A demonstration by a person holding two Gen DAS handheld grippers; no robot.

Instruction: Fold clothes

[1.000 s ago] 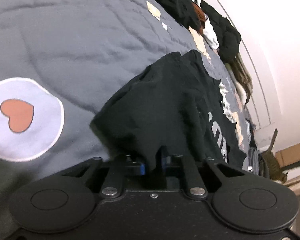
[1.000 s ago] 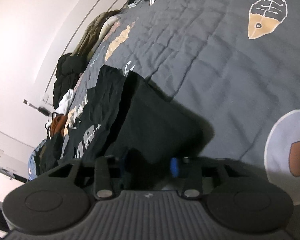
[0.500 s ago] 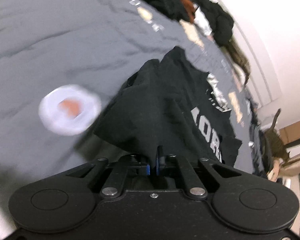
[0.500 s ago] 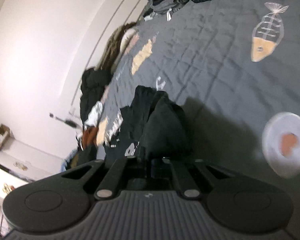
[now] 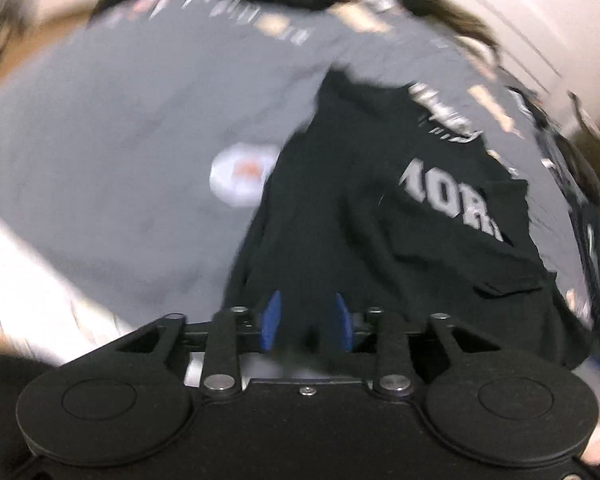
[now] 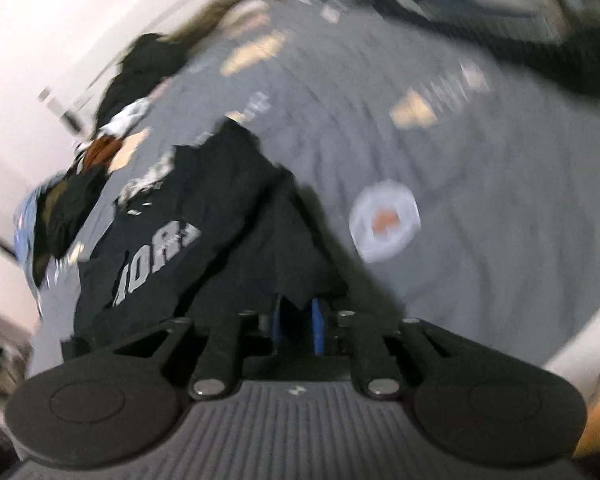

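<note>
Both views motion-blurred. Left gripper [image 5: 306,322] raised over grey quilted bedspread [image 5: 120,128], angled down; blue fingers spread, black T-shirt with grey lettering [image 5: 380,216] directly ahead, cloth edge between pads, grip uncertain. Right gripper [image 6: 297,326] likewise raised, blue fingers parted, ragged shirt [image 6: 204,220] edge hanging between them. White heart patch [image 6: 384,220] ahead-right of right gripper.

A bedroom in a home; the work surface is a bed [image 5: 140,128] covered by a grey quilted duvet printed with a white circle holding a red heart [image 6: 384,220] and pale tan motifs; loose clothes are heaped along the far edge of the bed [image 6: 140,68] against a plain pale wall [image 6: 52,20]; a black T-shirt with grey lettering [image 5: 400,208] lies spread on the duvet.
</note>
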